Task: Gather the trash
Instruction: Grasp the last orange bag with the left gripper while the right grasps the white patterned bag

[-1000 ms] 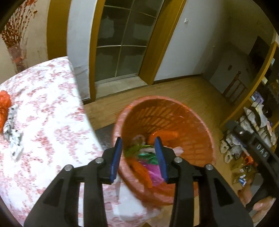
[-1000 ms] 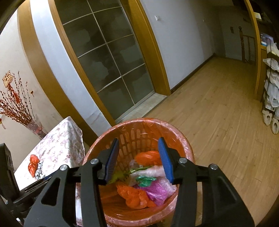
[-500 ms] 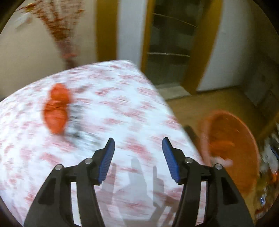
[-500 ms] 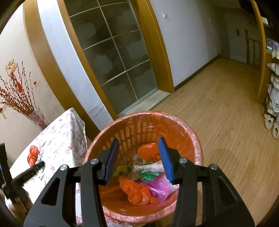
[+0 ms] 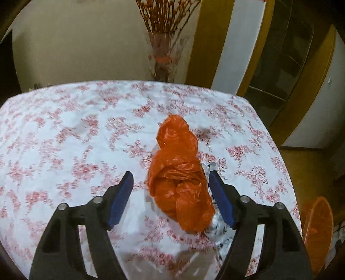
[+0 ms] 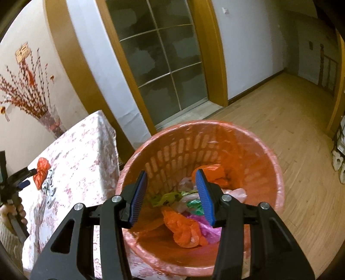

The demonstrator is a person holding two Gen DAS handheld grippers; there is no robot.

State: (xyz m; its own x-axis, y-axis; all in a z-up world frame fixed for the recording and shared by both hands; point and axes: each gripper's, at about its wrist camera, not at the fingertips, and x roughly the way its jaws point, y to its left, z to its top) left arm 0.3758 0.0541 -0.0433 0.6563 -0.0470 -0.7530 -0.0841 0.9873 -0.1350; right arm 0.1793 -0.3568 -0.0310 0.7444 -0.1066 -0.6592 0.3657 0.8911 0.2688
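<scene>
I see a table covered with a white cloth with red flowers [image 5: 71, 137], and behind it a vase with red dry branches [image 5: 162, 53] stands near the wall. In the right view there is a glass door with a wooden frame [image 6: 159, 62] and a wooden floor [image 6: 286, 120].

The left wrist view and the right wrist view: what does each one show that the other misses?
Only the left wrist view shows the left hand-held gripper from behind, jaws opening around the orange bag, not pressing it. Only the right shows the trash inside the orange basket, the glass door and the right hand-held gripper, open. Both share the floral tablecloth and red branches.
</scene>
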